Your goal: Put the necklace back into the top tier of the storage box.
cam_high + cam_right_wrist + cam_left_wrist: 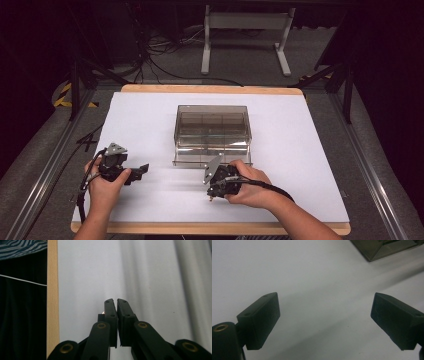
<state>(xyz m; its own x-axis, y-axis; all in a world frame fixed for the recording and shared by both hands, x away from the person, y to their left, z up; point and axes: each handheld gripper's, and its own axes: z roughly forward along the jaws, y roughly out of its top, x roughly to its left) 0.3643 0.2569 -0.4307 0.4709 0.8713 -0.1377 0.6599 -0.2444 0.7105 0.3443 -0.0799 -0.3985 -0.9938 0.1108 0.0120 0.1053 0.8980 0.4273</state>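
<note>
One clear box [212, 131] sits mid-desk, just beyond my right gripper [212, 192], whose fingers are pressed together on nothing; the left gripper [142, 171] gapes empty. Box looks light, rigid, slippery: I'd pinch a side wall.

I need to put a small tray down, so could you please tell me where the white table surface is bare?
The white tabletop is bare left of the smoked clear box up to the far wooden edge, and right of it down to the near edge. Crowded: the near strip in front of the box, where the left gripper and right gripper rest.
</note>
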